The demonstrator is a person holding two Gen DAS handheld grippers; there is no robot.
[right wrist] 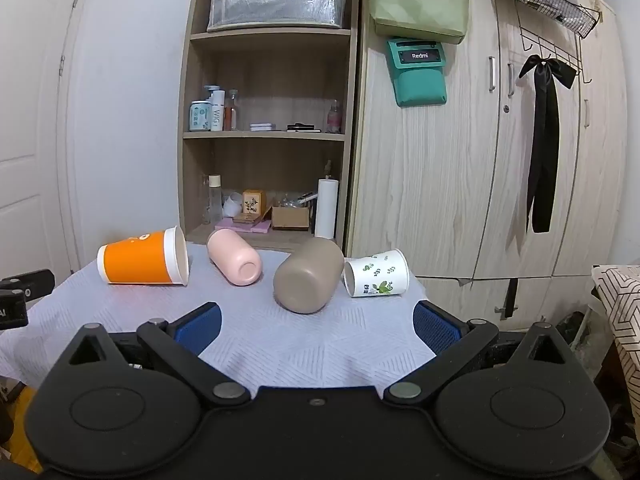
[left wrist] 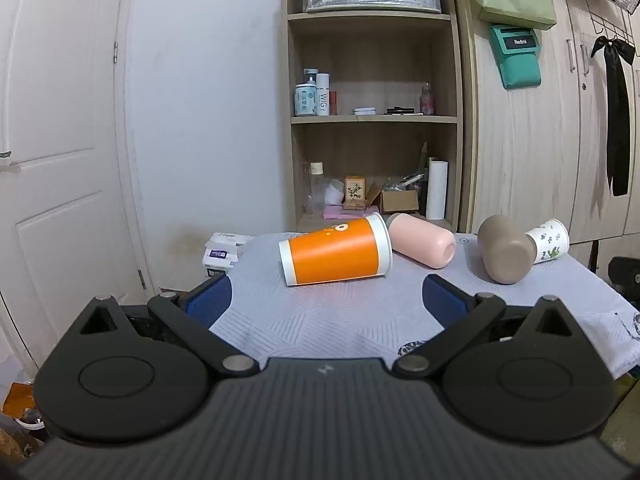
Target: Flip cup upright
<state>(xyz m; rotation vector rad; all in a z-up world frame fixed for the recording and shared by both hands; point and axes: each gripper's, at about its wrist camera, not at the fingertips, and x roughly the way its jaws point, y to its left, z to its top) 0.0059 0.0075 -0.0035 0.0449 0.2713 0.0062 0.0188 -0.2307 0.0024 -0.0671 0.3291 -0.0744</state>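
Several cups lie on their sides on a table under a grey cloth [left wrist: 340, 320]. From left to right: an orange paper cup [left wrist: 336, 256] [right wrist: 142, 258], a pink cup [left wrist: 422, 245] [right wrist: 236, 262], a taupe cup [left wrist: 506, 256] [right wrist: 306, 280] with its base toward me, and a white leaf-print paper cup [left wrist: 550, 240] [right wrist: 376, 274]. My left gripper [left wrist: 326, 300] is open and empty, a little short of the orange cup. My right gripper [right wrist: 316, 322] is open and empty, just short of the taupe cup.
A wooden shelf unit [left wrist: 372, 120] with bottles and boxes stands behind the table, next to a wardrobe [right wrist: 480, 160]. White boxes [left wrist: 222, 254] lie by the table's far left corner. The left gripper's body [right wrist: 16, 296] shows at the left edge. A patterned seat [right wrist: 620, 300] stands at the right.
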